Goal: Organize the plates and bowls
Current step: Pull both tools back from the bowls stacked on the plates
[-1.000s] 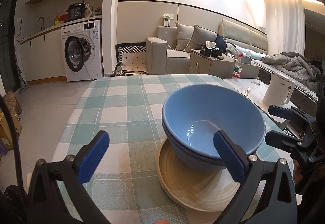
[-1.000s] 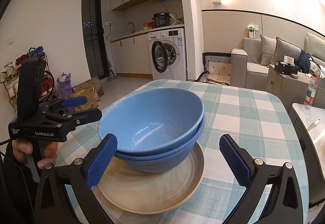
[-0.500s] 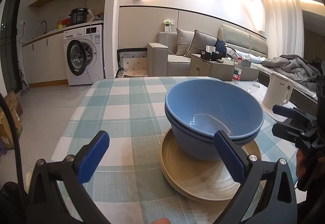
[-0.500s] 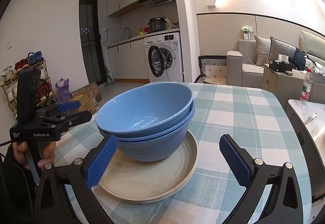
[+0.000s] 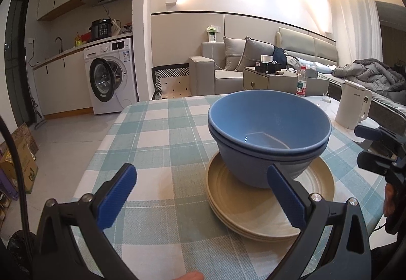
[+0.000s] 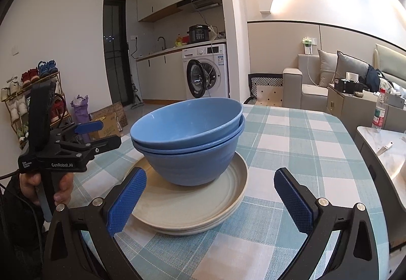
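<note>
Two blue bowls [image 5: 269, 132], nested, sit on a stack of beige plates [image 5: 256, 214] (seemingly three, rims partly hidden) on the checked counter [image 5: 157, 137]. Left gripper [image 5: 203, 196] spread wide, empty, bowls at its 1 o'clock. Right gripper [image 6: 210, 201] equally wide, empty, stack at 11 o'clock. Neither touches the crockery.
</note>
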